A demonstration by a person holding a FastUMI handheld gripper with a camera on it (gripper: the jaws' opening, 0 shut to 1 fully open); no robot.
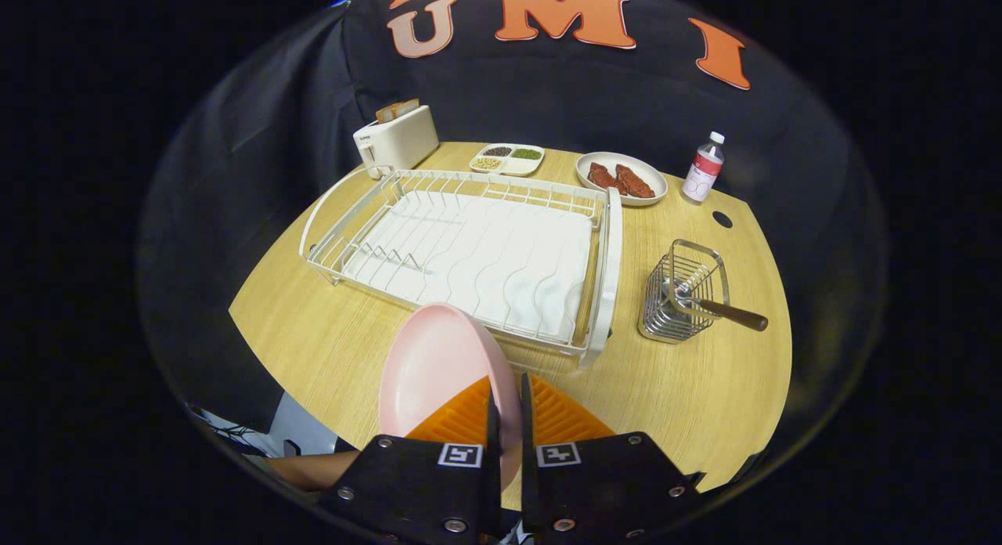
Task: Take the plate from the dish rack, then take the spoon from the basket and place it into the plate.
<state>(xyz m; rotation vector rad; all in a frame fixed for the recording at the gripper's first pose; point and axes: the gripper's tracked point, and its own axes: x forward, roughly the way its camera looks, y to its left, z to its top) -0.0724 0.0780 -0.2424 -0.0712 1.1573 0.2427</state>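
the gripper [505, 420] clamps the rim of the pink plate [438, 373], held on edge over the table [329, 341] just before the emptied dish rack [470, 247], likely to be laid flat next before fetching the spoon [724, 310] from the basket [681, 294].

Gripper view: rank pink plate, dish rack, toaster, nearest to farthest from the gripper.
1. Pink plate: clamped on edge between the fingers of the gripper.
2. Dish rack: just beyond the plate, mid-table.
3. Toaster: behind the rack's far left corner, by the booth wall.
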